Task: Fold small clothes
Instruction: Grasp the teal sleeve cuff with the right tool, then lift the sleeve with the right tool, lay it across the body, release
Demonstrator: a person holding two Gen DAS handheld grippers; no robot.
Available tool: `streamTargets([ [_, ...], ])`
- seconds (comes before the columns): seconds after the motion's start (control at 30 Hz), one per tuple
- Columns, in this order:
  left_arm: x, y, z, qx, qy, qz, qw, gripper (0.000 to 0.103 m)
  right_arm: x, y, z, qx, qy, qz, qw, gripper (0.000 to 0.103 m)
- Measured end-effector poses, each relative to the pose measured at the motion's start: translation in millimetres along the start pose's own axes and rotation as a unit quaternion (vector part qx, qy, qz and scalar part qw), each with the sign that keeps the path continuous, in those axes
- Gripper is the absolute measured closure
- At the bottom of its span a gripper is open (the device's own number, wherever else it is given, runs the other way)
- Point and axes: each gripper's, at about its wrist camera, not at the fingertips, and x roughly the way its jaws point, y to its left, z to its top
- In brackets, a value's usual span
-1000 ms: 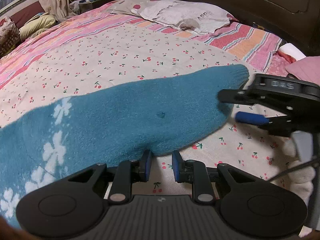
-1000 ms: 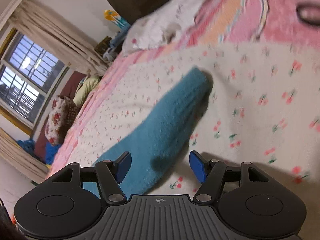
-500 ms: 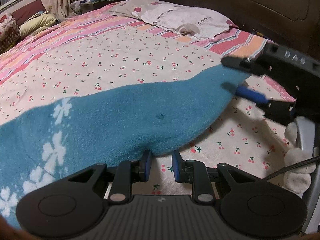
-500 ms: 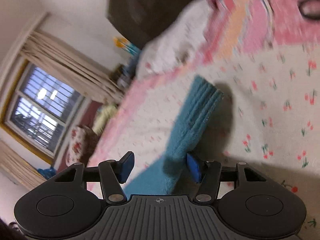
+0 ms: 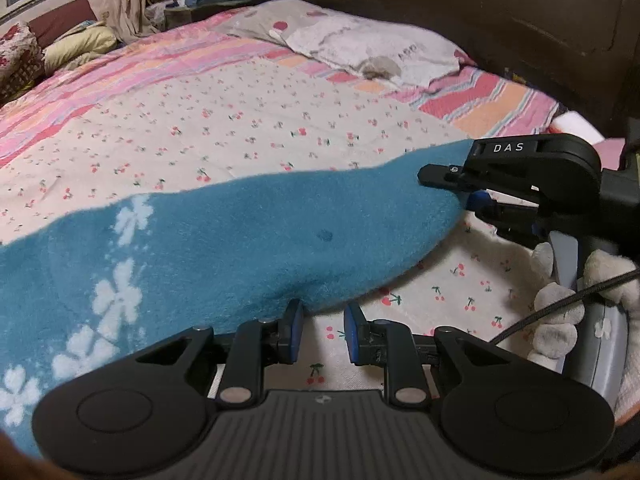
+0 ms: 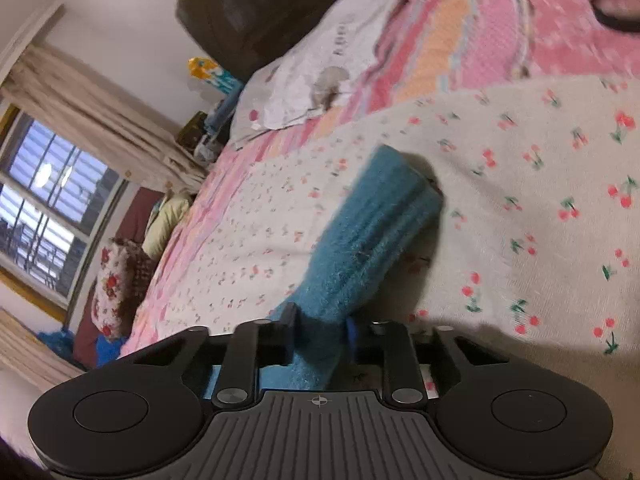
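Observation:
A fuzzy blue sock [image 5: 240, 240] with white flowers lies stretched across the cherry-print bedsheet [image 5: 240, 128]. My right gripper [image 5: 448, 190] comes in from the right at the sock's cuff end. In the right wrist view its jaws are closing on the sock [image 6: 360, 248]; the cuff runs between the pads of the right gripper [image 6: 320, 328] and bunches there. My left gripper [image 5: 324, 324] sits at the sock's near edge, its jaws a narrow gap apart. Only sheet shows in that gap; the sock's edge meets the left fingertip [image 5: 295, 316].
A white pillow [image 5: 372, 48] lies against the dark headboard [image 5: 440, 0] at the back. A gloved hand [image 5: 560, 308] holds the right gripper's handle. Pink cloth [image 5: 608, 146] sits at the right edge. Cushions [image 5: 80, 40] and a window [image 6: 40, 220] are on the far side.
The right gripper's jaws have closed from wide apart onto the sock's cuff, and the cuff end has risen off the sheet. The left gripper has stayed put.

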Motion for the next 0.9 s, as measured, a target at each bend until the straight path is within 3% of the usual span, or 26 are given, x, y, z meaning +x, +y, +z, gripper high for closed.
streamTargets([
  [0.13,-20,12,-4,-0.001,-0.015,0.012,0.9998,0.073,-14,37,-5,-0.065,-0.014,0.020,0.998,0.091],
  [0.5,-67,71,-28,-0.030,-0.029,0.060,0.9973,0.073,-22,143,-48,-0.174,0.015,0.081,0.981,0.092],
  [0.9,-127,166,-88,-0.108,-0.037,0.096,0.9888,0.073,-1,249,-149,-0.293,0.087,0.119,0.945,0.093],
])
